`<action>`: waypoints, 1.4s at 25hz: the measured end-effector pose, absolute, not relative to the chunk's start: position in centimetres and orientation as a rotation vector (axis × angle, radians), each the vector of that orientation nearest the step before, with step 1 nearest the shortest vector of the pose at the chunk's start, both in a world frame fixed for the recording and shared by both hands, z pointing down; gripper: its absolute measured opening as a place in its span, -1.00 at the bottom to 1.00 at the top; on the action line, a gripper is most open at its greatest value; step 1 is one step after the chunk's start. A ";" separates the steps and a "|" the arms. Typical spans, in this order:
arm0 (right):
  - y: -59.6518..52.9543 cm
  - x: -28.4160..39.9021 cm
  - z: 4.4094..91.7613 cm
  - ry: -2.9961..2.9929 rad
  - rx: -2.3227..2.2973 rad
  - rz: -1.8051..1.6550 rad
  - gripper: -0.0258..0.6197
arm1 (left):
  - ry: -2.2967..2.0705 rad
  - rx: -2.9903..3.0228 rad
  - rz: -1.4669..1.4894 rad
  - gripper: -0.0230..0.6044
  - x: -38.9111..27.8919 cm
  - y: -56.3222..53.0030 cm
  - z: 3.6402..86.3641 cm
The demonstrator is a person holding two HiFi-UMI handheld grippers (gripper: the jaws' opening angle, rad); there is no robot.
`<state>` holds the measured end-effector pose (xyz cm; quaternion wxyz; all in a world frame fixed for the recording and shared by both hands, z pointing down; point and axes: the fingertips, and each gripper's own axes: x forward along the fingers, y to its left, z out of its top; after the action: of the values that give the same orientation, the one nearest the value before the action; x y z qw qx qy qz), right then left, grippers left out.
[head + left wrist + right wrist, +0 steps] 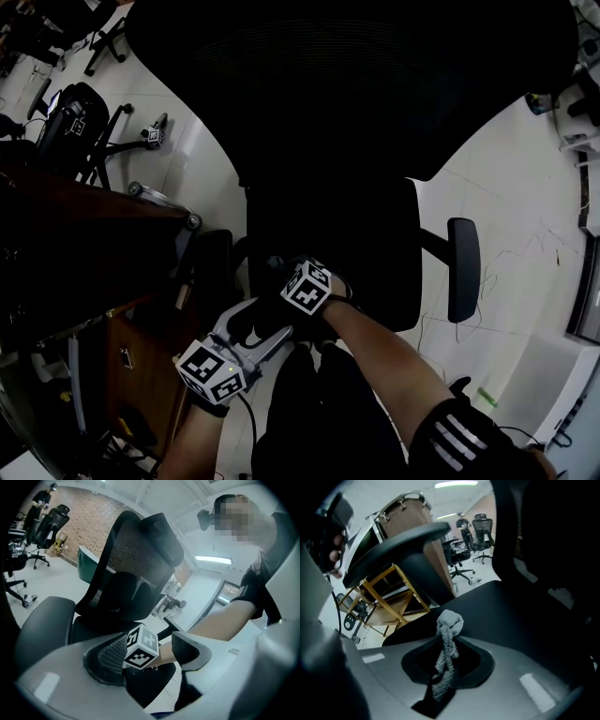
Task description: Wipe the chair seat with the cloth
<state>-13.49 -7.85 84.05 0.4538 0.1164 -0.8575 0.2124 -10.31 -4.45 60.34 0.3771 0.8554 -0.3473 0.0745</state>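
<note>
Chair seat (347,234) stands on pale floor (511,206), which lies open beyond its right armrest (463,267). At the seat's front edge, right gripper (445,660) fingers pinch cloth (450,620); left gripper (147,657) fingers gape.

The floor (525,187) is pale and shiny. To the left of the left gripper (267,333) stands a dark brown wooden desk (84,216). Beyond the desk, farther to the left, there is a black office chair (80,122) on a star base. Far ahead of the left gripper is a red brick wall (89,522), with more black office chairs (47,524) in front of it. Ahead of the right gripper (445,665), to its left, stands a light wooden frame shelf (389,597). Long strip lights (456,484) shine on the ceiling high above it.
</note>
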 end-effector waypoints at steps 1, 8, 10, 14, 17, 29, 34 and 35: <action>-7.4 -13.7 84.6 -2.109 0.264 0.508 -0.75 | -0.890 2.184 0.191 0.10 -10.4 -4.2 60.6; -6.1 -7.3 86.8 -2.050 0.291 0.491 -0.75 | -0.893 2.170 0.200 0.10 -10.3 -3.7 61.7; -6.1 -3.6 87.2 -2.016 0.333 0.496 -0.75 | -0.878 2.170 0.202 0.10 -9.7 -3.6 61.9; -6.5 4.3 87.4 -1.953 0.428 0.492 -0.75 | -0.817 2.181 0.216 0.10 -7.6 -3.2 62.5; -6.7 9.7 87.1 -1.901 0.481 0.469 -0.75 | -0.772 2.205 0.221 0.10 -5.8 -3.2 62.5; -7.3 11.0 83.4 -1.935 0.668 0.558 -0.75 | -0.743 2.224 0.216 0.10 -4.4 -2.5 61.4; -2.9 -2.3 82.0 -2.111 0.477 0.610 -0.75 | -0.851 2.163 0.241 0.10 -9.1 -0.8 61.7; -1.8 -5.0 81.9 -2.135 0.422 0.609 -0.75 | -0.876 2.150 0.248 0.10 -10.1 -0.6 61.7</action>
<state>-5.00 -1.80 81.94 0.4268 0.1690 -0.8543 0.2437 -10.11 -0.62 61.67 0.3926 0.8469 -0.3451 0.0977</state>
